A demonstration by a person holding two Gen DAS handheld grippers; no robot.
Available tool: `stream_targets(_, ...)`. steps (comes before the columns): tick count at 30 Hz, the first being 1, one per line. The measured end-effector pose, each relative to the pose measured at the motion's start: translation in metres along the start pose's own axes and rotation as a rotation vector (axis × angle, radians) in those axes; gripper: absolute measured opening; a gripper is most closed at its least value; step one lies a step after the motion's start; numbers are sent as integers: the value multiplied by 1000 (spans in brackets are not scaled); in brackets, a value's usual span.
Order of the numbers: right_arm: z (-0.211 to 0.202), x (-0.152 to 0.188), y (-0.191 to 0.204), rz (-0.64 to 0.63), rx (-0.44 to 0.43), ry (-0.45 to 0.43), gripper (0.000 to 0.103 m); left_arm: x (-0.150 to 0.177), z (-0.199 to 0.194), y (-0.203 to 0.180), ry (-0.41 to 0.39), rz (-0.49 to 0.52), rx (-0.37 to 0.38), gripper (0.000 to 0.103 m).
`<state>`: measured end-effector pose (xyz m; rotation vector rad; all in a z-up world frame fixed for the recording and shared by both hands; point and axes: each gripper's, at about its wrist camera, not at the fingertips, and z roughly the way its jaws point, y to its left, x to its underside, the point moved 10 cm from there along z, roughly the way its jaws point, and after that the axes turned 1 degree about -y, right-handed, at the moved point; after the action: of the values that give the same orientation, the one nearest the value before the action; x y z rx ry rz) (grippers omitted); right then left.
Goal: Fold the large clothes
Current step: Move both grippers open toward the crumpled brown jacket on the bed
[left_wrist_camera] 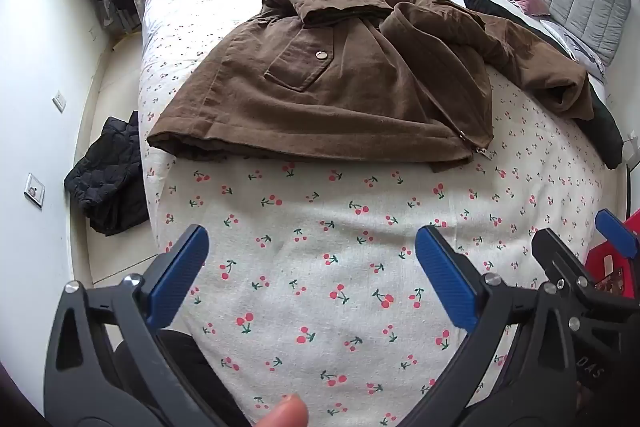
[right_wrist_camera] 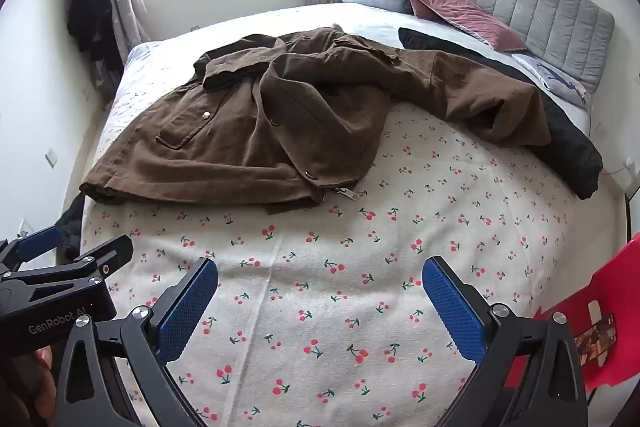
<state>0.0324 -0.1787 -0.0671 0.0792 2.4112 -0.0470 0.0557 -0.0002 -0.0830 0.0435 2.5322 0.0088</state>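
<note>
A large brown coat (left_wrist_camera: pixel 340 87) (right_wrist_camera: pixel 256 131) lies rumpled on the cherry-print bed sheet (left_wrist_camera: pixel 320 267) (right_wrist_camera: pixel 400 227), its hem toward me and one sleeve (right_wrist_camera: pixel 488 99) stretched to the right. My left gripper (left_wrist_camera: pixel 312 247) hovers open over the bare sheet, well short of the coat's hem. My right gripper (right_wrist_camera: pixel 320 283) is also open over the sheet, nothing between its blue pads (right_wrist_camera: pixel 452 307). The left view catches the right gripper's fingers (left_wrist_camera: pixel 560 259) at its right edge; the right view shows the left gripper's fingers (right_wrist_camera: pixel 80 259) at its left edge.
A black quilted garment (right_wrist_camera: pixel 568 147) lies under the coat's sleeve at the right bed edge. Another black garment (left_wrist_camera: pixel 108 179) lies on the floor at left. Pink pillows (right_wrist_camera: pixel 460 11), folded bedding and a grey headboard (right_wrist_camera: pixel 540 15) stand at the far end. A red chair (right_wrist_camera: pixel 600 327) is at right.
</note>
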Motion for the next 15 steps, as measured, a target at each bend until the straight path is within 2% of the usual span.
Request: stream_targets(15,1,0,0,1,-1,5,103,0,0,1,-1,5,-11,103)
